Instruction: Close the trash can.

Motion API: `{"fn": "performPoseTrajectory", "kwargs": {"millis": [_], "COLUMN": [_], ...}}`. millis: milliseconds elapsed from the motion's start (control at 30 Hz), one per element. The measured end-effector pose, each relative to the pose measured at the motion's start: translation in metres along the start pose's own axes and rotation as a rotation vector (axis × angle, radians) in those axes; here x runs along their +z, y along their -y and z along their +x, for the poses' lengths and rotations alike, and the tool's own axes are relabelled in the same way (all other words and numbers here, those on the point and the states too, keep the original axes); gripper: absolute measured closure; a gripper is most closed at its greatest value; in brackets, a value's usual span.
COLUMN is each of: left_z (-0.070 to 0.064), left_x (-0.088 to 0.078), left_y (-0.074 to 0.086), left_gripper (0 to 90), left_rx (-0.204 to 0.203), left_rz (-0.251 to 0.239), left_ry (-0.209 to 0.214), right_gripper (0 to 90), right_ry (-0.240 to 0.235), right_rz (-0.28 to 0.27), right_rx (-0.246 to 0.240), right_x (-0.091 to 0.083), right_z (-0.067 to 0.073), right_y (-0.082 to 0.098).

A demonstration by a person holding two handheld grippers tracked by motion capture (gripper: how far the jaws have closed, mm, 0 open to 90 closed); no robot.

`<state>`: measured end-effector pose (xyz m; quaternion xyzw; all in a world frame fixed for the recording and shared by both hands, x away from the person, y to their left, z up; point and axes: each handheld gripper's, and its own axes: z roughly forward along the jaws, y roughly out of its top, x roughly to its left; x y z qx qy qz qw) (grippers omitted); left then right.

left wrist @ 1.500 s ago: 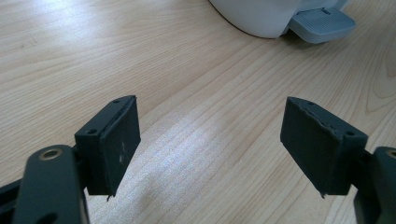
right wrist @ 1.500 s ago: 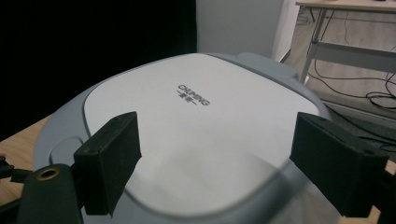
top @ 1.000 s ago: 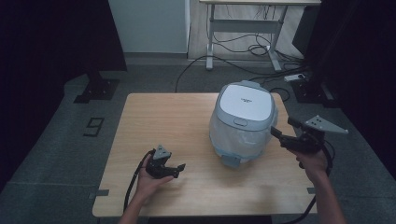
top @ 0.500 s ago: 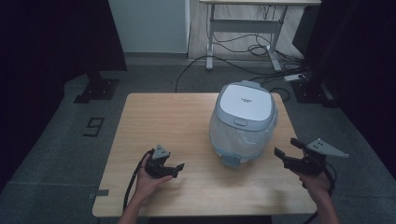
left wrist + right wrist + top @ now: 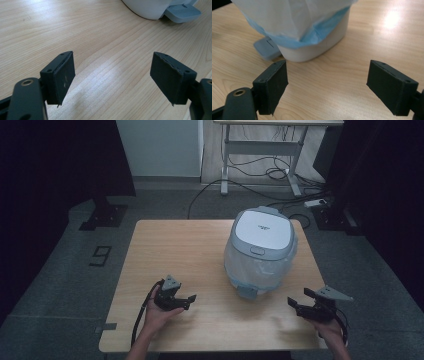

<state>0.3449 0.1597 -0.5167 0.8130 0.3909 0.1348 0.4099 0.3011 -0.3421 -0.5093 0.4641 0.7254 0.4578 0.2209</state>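
A white and grey pedal bin (image 5: 262, 247) with its lid down stands on the right half of the wooden table (image 5: 190, 250). A pale blue bag (image 5: 294, 20) hangs over its sides, and its grey foot pedal (image 5: 265, 47) sticks out at the base. My right gripper (image 5: 298, 298) sits low at the table's front right, open, its jaws pointing at the bin's base (image 5: 312, 50) with bare wood between them. My left gripper (image 5: 189, 301) rests at the front left, open and holding nothing, aimed across the wood toward the pedal (image 5: 183, 12).
Beyond the table's far edge there are a desk frame (image 5: 260, 150), floor cables (image 5: 280, 195) and a power strip (image 5: 317, 202). A dark stand base (image 5: 102, 215) sits on the floor at the left. Bare wood lies left of the bin.
My right gripper has come down from beside the bin's upper side to just above the table near the front right edge. The left gripper has stayed where it was.
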Motion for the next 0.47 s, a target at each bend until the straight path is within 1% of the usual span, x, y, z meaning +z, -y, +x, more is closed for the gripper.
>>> {"fn": "performPoseTrajectory", "kwargs": {"millis": [200,467], "left_z": [0.0003,0.0006], "left_x": [-0.0004,0.0000], "left_y": [0.0002,0.0003], "left_gripper": [20.0,19.9], "left_rx": [0.000,0.001], "left_rz": [-0.001,0.000], "left_ry": [-0.004,-0.006], "right_gripper": [16.2,16.2], "right_ry": [0.005,0.012], "right_rz": [0.012,0.007], "right_rx": [0.020,0.022], "right_x": [0.0020,0.0028], "right_z": [-0.0044,-0.0048], "right_y": [0.0080,0.0089]}}
